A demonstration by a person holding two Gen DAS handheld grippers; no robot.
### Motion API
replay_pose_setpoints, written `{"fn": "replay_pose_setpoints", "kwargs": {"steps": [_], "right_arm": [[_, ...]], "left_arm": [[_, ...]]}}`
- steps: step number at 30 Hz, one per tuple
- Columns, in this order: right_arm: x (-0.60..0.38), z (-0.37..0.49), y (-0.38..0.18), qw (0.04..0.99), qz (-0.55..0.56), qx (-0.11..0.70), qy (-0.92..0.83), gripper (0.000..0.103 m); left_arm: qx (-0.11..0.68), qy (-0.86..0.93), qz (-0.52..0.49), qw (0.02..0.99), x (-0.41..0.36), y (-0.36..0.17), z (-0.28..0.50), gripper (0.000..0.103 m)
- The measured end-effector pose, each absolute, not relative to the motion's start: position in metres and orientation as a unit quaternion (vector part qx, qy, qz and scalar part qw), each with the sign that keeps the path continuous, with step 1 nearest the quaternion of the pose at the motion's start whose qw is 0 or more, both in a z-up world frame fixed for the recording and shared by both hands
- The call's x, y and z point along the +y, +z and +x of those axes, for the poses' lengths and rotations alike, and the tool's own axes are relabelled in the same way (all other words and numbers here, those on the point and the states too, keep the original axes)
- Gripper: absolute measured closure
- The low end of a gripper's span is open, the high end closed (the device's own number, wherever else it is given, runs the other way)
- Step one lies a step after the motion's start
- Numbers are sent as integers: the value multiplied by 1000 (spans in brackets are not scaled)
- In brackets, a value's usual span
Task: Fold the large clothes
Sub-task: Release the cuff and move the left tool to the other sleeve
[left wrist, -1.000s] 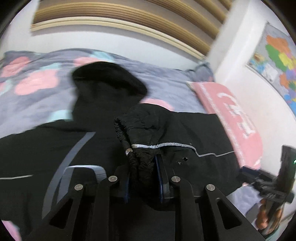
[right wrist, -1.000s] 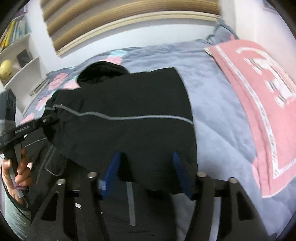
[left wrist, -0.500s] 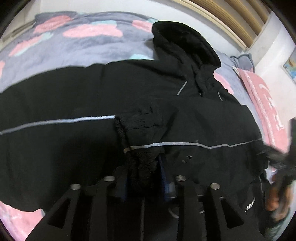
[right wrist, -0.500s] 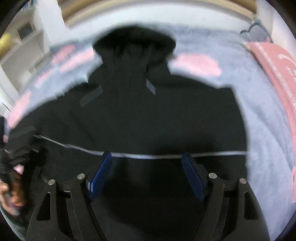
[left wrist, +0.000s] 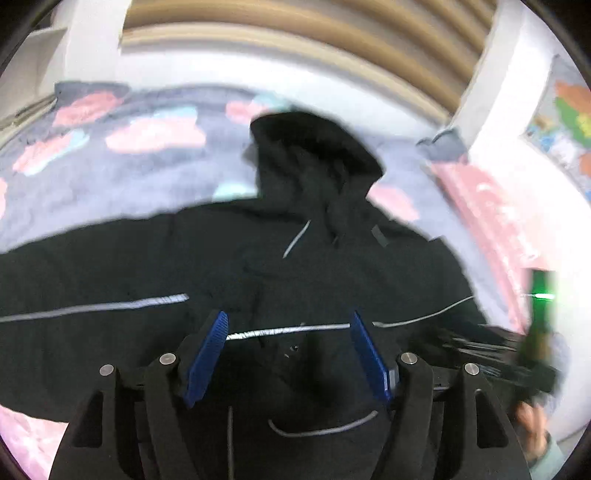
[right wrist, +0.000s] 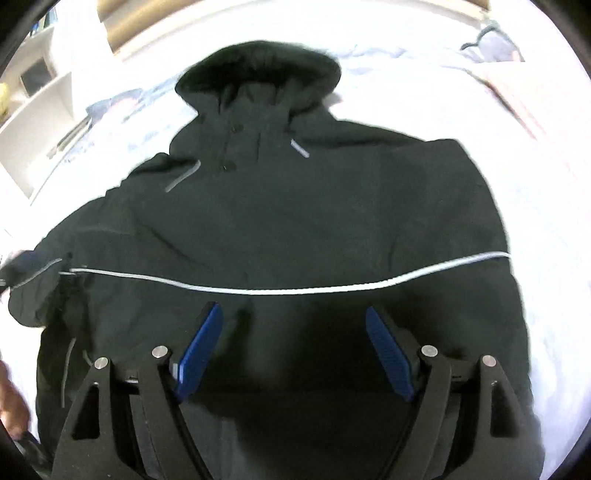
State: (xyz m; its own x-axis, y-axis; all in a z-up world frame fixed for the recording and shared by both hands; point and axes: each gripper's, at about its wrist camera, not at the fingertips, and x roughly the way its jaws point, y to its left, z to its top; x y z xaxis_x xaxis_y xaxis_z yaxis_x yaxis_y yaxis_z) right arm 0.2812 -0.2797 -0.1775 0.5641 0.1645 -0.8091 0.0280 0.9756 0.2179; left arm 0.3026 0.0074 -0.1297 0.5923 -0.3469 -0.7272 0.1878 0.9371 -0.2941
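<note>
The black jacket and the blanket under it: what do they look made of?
Black jacket: likely a thin, matte synthetic shell, creasing softly, with shiny, probably reflective piping. Blanket: looks like plush fleece, a fuzzy grey surface with pink patches, though blur leaves that uncertain.

Jacket [right wrist: 295, 221]: black woven cloth, matt, lightly creased, with narrow silver-grey reflective piping [right wrist: 280, 290] that catches the light. Blanket [left wrist: 122, 177]: soft, fuzzy fleece-like cloth, matt, printed with pink and pale blue patches on grey-blue. Left gripper [left wrist: 288, 328] and right gripper [right wrist: 293, 321]: matt black plastic arms, bright metal rivets, and blue pads [right wrist: 201, 349] with a fine ribbed, rubber-like surface. Headboard [left wrist: 295, 33]: ribbed, wood-toned slats, blurred
</note>
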Motion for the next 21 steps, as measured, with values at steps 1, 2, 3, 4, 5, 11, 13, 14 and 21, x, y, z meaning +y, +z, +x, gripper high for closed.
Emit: {"fn": "replay_pose_setpoints", "kwargs": {"steps": [1,2,3,4,5,11,13,14,21], "right_arm": [[-276,276,-175,878,99,469,20,20],[-275,271,-176,876,100,471,11,20],[-274,266,-181,873,108,475,8,20],[-272,263,-188,869,114,481,13,20],[-271,261,-197,867,114,485,11,20],[-247,251,-222,904,41,424,-28,14],[-246,249,-223,907,37,418,-32,14],[-249,248,-223,907,47,417,-27,14],[-248,254,-226,909,55,413,-24,12]], "left_arm": [[440,-142,-98,881,4,-142,310,33],[463,-126,-103,871,2,-160,319,33],[488,-102,-100,861,-1,-180,327,34],[499,-90,-91,857,-4,-191,332,34],[497,-85,-78,860,-9,-194,332,34],[476,-91,-47,873,-13,-186,322,34],[460,-108,-56,880,-4,-172,313,34],[445,-111,-59,887,3,-160,305,34],[374,-22,-103,922,123,-104,252,33]]}}
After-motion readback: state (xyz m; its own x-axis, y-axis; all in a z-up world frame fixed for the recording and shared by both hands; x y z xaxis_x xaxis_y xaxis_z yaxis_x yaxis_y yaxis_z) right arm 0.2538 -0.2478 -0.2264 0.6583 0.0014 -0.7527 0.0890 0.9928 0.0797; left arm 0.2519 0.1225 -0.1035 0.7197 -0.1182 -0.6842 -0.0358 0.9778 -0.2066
